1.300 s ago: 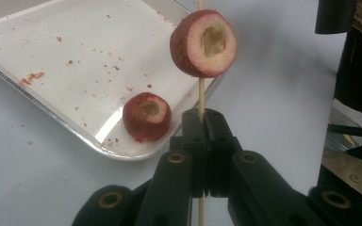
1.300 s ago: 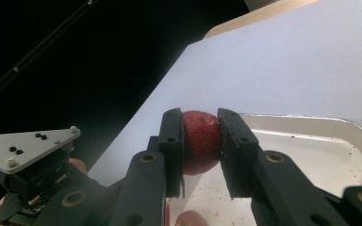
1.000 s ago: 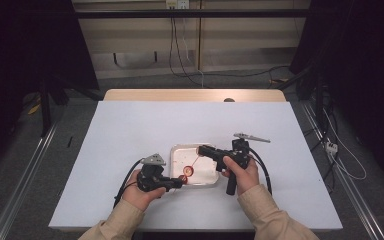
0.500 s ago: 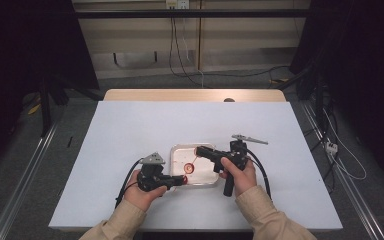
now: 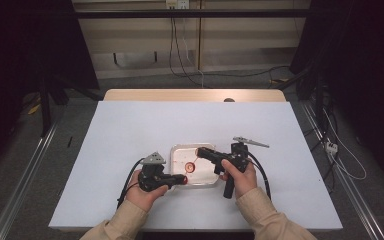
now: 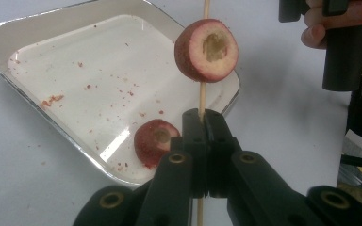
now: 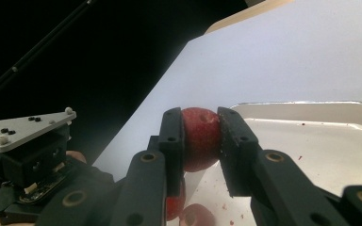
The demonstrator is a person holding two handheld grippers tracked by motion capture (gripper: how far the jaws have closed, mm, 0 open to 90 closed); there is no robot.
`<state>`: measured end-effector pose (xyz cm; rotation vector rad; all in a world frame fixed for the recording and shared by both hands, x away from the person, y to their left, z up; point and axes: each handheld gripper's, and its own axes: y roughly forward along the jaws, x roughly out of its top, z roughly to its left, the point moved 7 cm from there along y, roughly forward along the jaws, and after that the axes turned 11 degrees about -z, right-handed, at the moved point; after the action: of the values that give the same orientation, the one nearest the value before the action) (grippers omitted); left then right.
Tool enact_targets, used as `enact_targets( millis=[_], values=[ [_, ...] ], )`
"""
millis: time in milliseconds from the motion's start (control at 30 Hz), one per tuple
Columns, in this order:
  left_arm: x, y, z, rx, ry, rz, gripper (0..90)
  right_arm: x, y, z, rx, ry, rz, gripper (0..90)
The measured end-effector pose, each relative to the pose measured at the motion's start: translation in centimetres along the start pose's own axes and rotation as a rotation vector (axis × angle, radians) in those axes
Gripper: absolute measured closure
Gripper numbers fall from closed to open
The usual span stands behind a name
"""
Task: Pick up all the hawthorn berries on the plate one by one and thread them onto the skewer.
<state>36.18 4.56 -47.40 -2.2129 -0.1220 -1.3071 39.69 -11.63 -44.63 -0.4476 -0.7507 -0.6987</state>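
Left claw [image 6: 202, 117] clenched on the skewer [image 6: 201, 96]; right claw [image 7: 201, 123] grasps a red fruit piece [image 7: 199, 136] above the tray's [image 7: 311, 109] near edge.

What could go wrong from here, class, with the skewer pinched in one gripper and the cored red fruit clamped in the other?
1. The thin wooden skewer is pinched low by the left gripper; a sideways push might bend or snap it.
2. The right gripper squeezes the cored red fruit; crumbs already dot the tray, so more pressure could crumble it.
3. The second fruit lies near the tray's rim and could be knocked out.
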Motion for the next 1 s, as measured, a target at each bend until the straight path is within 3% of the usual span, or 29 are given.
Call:
enact_targets(
  millis=[167, 400, 600, 633, 667, 700, 733, 833, 933, 1000],
  values=[
    [0.1, 0.0, 0.1, 0.007, 0.007, -0.006, 89.5, -0.2, -0.2, -0.4, -0.002, 0.032, -0.002, 72.8],
    [0.1, 0.2, 0.1, 0.012, 0.007, 0.002, 89.6, -0.4, -0.1, -0.4, -0.010, 0.017, 0.008, 72.9],
    [0.1, 0.4, -0.1, 0.003, 0.009, 0.003, 89.8, -0.4, -0.1, 0.0, 0.009, 0.033, 0.000, 72.9],
    [0.1, 0.4, -0.2, 0.010, 0.018, 0.008, 89.8, -0.5, 0.1, 0.2, 0.016, 0.029, 0.000, 73.0],
    [0.3, 0.5, -0.3, -0.009, -0.001, -0.020, 89.8, -0.6, 0.1, 0.4, 0.014, 0.021, 0.007, 73.0],
    [0.5, 0.5, -0.3, 0.011, 0.009, -0.016, 89.9, -1.0, 0.3, 0.8, 0.026, 0.014, 0.049, 73.0],
    [0.6, 0.4, -0.3, 0.032, 0.033, -0.020, 89.9, -1.3, 0.5, 1.2, 0.034, -0.002, 0.034, 73.0],
    [0.9, 0.1, -0.2, 0.012, 0.005, -0.042, 89.9, -1.0, 0.6, 1.4, 0.026, -0.023, 0.021, 72.9],
    [0.4, 0.2, -0.1, 0.003, -0.007, -0.018, 89.9, -1.2, 0.8, 1.2, 0.027, -0.005, 0.039, 72.5],
    [0.4, 0.2, 0.0, -0.003, -0.018, -0.019, 89.8, -1.4, 0.9, 1.3, 0.029, -0.038, 0.045, 70.3]
  ],
)
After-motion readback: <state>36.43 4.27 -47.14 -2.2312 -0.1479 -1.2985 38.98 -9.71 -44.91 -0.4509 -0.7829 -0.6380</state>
